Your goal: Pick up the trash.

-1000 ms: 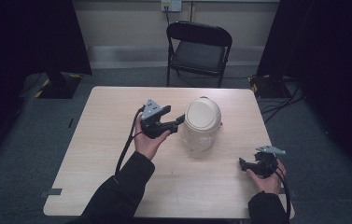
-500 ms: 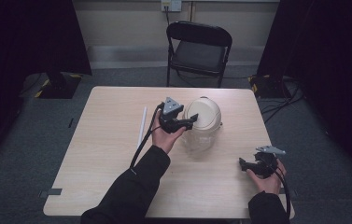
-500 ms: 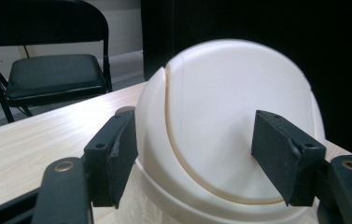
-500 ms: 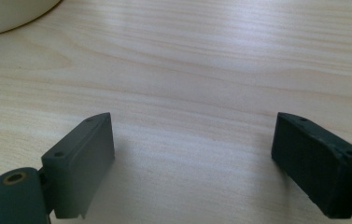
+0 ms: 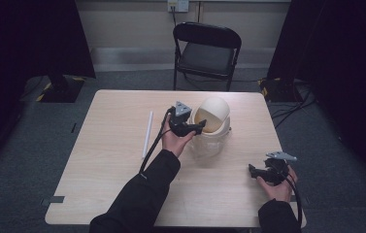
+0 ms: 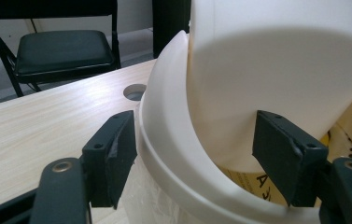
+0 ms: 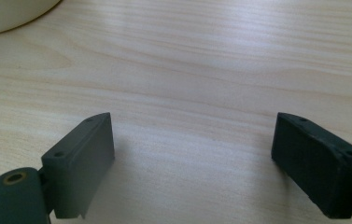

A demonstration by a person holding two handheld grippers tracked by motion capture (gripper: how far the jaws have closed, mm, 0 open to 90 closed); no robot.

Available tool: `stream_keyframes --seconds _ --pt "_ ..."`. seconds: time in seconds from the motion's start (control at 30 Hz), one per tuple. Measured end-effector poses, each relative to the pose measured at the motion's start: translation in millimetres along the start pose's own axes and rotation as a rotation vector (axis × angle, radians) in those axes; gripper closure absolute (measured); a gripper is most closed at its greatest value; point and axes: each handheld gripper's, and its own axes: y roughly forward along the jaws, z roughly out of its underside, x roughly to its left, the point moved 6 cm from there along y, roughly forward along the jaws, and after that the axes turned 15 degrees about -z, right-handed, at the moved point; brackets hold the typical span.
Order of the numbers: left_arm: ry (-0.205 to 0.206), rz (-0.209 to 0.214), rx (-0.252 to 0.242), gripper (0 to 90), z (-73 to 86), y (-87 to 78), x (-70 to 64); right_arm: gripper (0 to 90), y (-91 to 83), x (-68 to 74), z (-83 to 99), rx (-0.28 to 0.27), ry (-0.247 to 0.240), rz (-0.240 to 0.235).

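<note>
A white bin (image 5: 210,143) with a domed swing lid (image 5: 215,108) stands in the middle of the table. The lid is tilted back and the yellowish inside shows. My left gripper (image 5: 198,127) is at the bin's left rim, open. In the left gripper view its jaws (image 6: 197,161) straddle the rim (image 6: 164,154) and the tilted lid flap (image 6: 276,70), and I cannot tell whether they touch. My right gripper (image 5: 254,172) rests low near the table's front right, open over bare wood (image 7: 192,163).
A thin white rod (image 5: 147,132) lies on the table (image 5: 103,184) left of my left arm. A round hole (image 6: 135,91) is in the tabletop behind the bin. A black folding chair (image 5: 207,48) stands beyond the far edge. The bin's base (image 7: 5,14) is far from my right gripper.
My left gripper has moved right, from beside the bin up onto its rim. The lid has swung from flat to tilted back. My right gripper has stayed put.
</note>
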Motion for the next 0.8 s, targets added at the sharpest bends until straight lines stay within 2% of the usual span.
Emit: stream_keyframes --seconds 0.13,0.27,0.33,0.37,0.4,0.43,0.57,0.67,0.7,0.73,0.77,0.8 --pt "0.001 0.007 -0.004 30.4 -1.6 -0.2 -1.2 12.3 0.0 0.0 0.0 0.0 0.0 0.0" --pt "-0.001 0.019 -0.03 30.6 -4.0 -11.1 2.0 12.3 -0.1 0.0 0.1 0.001 0.0 0.001" --pt "0.0 0.02 -0.047 30.7 -3.3 -21.7 8.6 12.3 -0.1 0.0 0.1 0.001 0.0 0.001" --pt "0.007 0.018 -0.059 31.1 -1.1 -30.7 16.1 12.3 -0.1 0.1 0.1 0.001 0.002 0.002" --pt "0.007 0.018 -0.059 31.2 -1.1 -30.7 16.1 12.3 -0.1 0.1 0.1 0.001 0.002 0.002" --pt "0.025 -0.005 -0.066 31.5 3.3 -41.3 30.2 12.3 -0.1 0.1 0.1 0.001 0.002 0.002" --pt "0.024 -0.076 -0.046 33.9 19.4 -59.1 69.7 12.3 -0.2 0.3 0.3 0.0 0.005 0.006" --pt "0.012 -0.15 0.006 36.8 40.3 -66.8 99.4 12.4 -0.4 0.6 0.5 0.0 0.008 0.009" --pt "0.012 -0.15 0.006 37.5 40.3 -66.8 99.4 12.4 -0.4 0.6 0.5 0.0 0.008 0.009" --pt "0.017 -0.188 0.056 38.6 56.6 -69.6 115.8 12.4 -0.4 0.8 0.5 -0.002 0.011 0.012" --pt "0.012 -0.205 0.075 39.9 64.5 -70.3 122.5 12.4 -0.4 0.9 0.5 -0.003 0.012 0.012" --pt "0.012 -0.205 0.075 40.5 64.5 -70.3 122.5 12.4 -0.4 0.9 0.5 -0.003 0.012 0.012"
